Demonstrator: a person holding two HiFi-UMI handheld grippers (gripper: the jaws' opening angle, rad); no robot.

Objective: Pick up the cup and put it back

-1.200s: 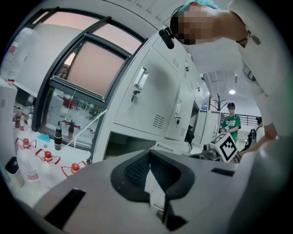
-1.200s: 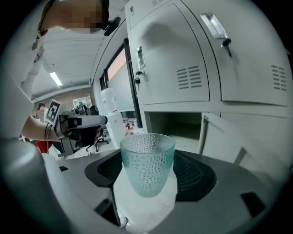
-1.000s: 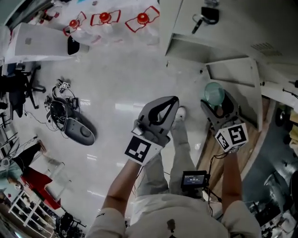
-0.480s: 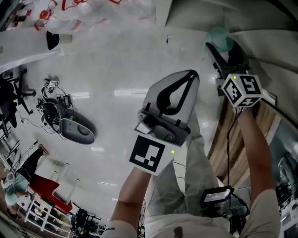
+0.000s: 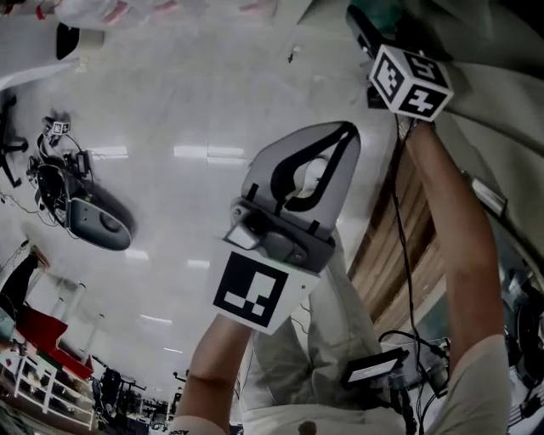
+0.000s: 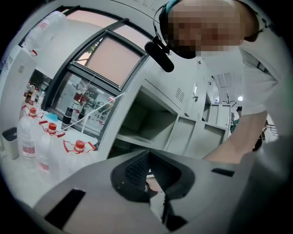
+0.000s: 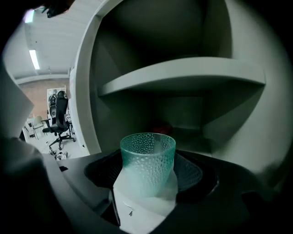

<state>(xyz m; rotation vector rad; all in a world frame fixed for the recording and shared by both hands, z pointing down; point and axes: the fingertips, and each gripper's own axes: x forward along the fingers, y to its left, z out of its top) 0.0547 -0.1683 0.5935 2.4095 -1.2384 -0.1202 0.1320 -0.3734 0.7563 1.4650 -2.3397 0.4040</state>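
before the open cabinet [image 7: 87, 77], level with the compartment under its shelf [image 7: 183, 73], the right gripper [image 7: 147, 183] is clamped on the teal dimpled cup [image 7: 148, 160]. the cup stands upright between the two jaws, its rim clear above them and its mouth empty. from the head view that right gripper [image 5: 374, 21] reaches up toward the cabinet at the end of an outstretched arm, and only a teal sliver of the cup [image 5: 389, 10] shows at the frame's top edge. well to the left of the cabinet, the left gripper [image 5: 310, 174] hangs over the pale floor [image 5: 187, 102] with its jaws closed together on nothing. red-capped water bottles [image 6: 78, 148] stand left of the cabinet.
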